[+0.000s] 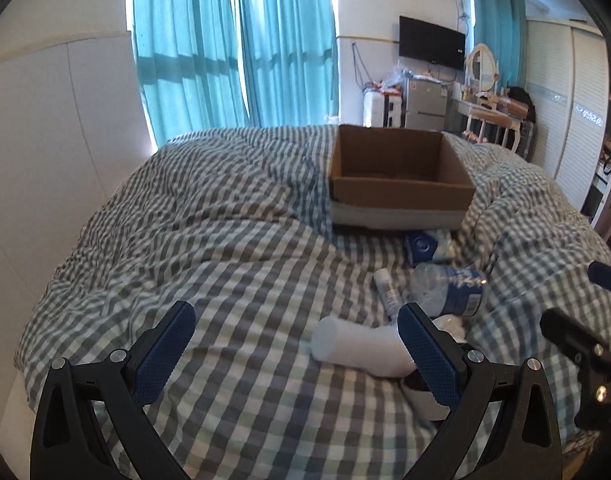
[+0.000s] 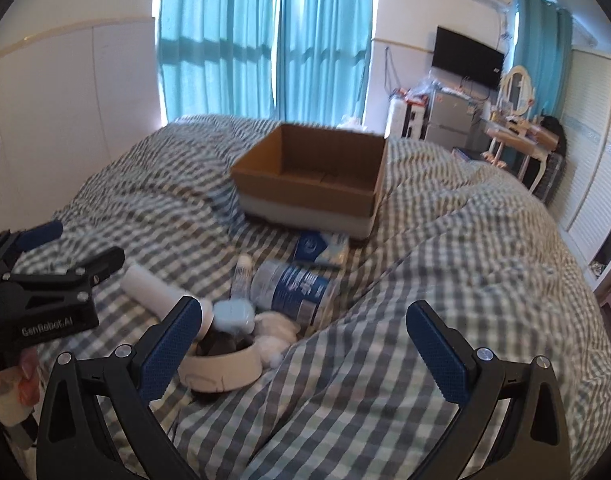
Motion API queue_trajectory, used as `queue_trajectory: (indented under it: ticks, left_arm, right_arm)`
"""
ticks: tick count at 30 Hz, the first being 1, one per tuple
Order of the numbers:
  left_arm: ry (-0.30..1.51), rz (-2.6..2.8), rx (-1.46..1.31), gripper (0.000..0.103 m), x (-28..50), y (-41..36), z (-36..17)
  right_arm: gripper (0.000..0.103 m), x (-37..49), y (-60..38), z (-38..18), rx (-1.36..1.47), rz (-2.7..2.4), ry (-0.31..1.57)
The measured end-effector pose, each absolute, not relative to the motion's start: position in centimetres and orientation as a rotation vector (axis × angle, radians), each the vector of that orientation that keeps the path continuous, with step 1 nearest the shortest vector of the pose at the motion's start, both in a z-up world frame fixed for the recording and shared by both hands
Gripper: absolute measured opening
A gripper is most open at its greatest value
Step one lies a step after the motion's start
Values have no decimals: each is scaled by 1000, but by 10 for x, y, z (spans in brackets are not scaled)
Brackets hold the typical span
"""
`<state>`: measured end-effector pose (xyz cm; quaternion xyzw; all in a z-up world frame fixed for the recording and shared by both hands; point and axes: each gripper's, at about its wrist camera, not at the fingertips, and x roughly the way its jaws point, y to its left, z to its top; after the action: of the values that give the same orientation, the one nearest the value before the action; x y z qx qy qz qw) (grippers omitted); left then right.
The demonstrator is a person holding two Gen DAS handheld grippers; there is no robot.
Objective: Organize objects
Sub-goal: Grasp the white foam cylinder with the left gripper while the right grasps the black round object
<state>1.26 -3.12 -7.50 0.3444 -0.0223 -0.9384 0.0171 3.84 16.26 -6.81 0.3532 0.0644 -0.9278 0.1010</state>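
Observation:
An empty open cardboard box (image 1: 401,168) (image 2: 317,180) sits on the checked duvet at the far side of the bed. Before it lie a blue-white packet (image 1: 427,246) (image 2: 319,248), a small white tube (image 1: 387,292) (image 2: 241,274), a clear water bottle with a blue label (image 1: 449,288) (image 2: 291,290), a white cylinder (image 1: 357,346) (image 2: 157,290), cotton balls (image 2: 275,332) and a white bowl-like case (image 2: 225,364). My left gripper (image 1: 297,340) is open above the duvet, its right finger beside the cylinder. My right gripper (image 2: 305,336) is open and empty, its left finger over the case.
The checked duvet (image 1: 225,240) is rumpled, with a raised fold on the right (image 2: 465,260). Blue curtains (image 1: 233,48), a white wall panel, a small fridge (image 1: 425,104), a TV and a dressing table stand beyond the bed.

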Motion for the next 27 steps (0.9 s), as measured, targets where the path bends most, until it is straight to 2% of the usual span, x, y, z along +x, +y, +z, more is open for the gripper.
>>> queue_trajectory:
  ticks: [7, 15, 20, 22, 27]
  left_arm:
    - [-98, -2885, 1112, 103, 13, -40, -89]
    - [-36, -2874, 1144, 103, 6, -56, -94]
    - [-49, -2875, 1168, 103, 3, -55, -99]
    - [-56, -2875, 1178, 103, 2, -54, -100]
    - [-60, -2885, 1190, 103, 2, -53, -101]
  right_arm:
    - [103, 33, 136, -111, 1188, -2572, 249]
    - [102, 26, 116, -141, 1291, -2471, 249]
    - [90, 17, 106, -154, 1346, -2417, 274]
    - [79, 16, 103, -157, 1354, -2389, 272]
    - [76, 18, 112, -147, 1316, -2416, 220]
